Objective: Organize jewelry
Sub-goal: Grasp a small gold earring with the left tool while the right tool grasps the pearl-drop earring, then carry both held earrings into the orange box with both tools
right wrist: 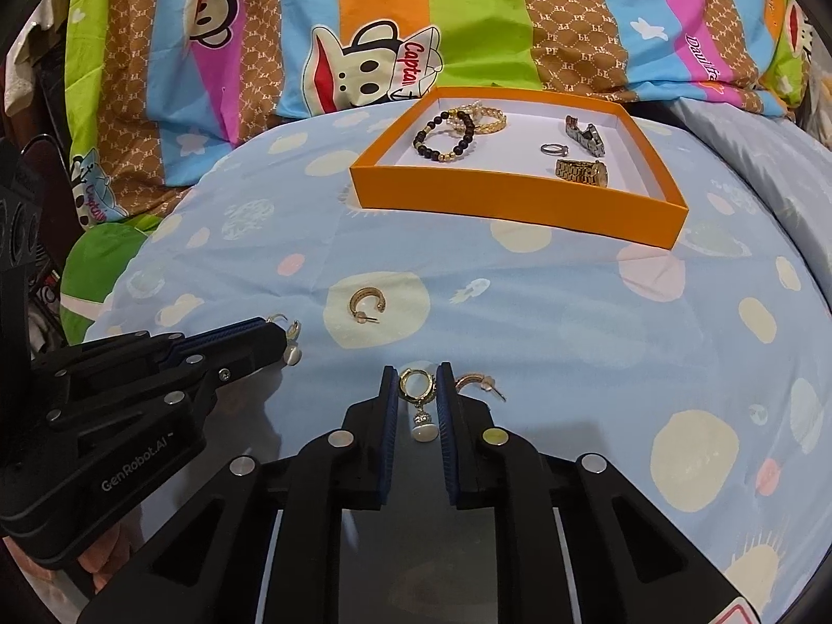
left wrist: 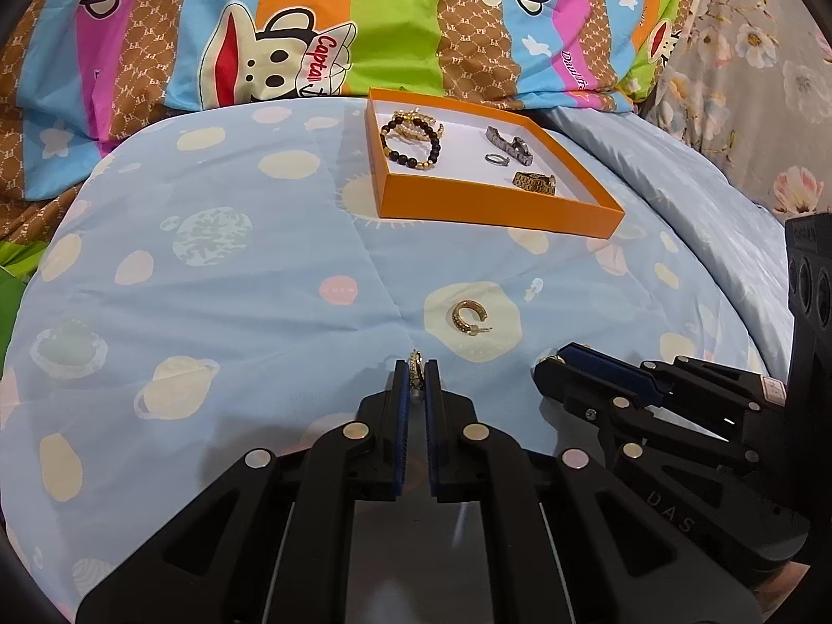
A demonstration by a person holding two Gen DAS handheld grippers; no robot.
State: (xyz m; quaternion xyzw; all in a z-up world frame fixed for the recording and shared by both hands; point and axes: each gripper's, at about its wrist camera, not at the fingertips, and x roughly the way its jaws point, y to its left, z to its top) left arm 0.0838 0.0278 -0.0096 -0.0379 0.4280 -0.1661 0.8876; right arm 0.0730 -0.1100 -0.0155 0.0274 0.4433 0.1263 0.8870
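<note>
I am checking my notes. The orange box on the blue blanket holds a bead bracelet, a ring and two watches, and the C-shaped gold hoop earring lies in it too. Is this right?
Not quite. The C-shaped gold hoop earring is not in the orange box. It lies on the blue blanket, in front of the box, as the left wrist view shows. The rest is right.
</note>
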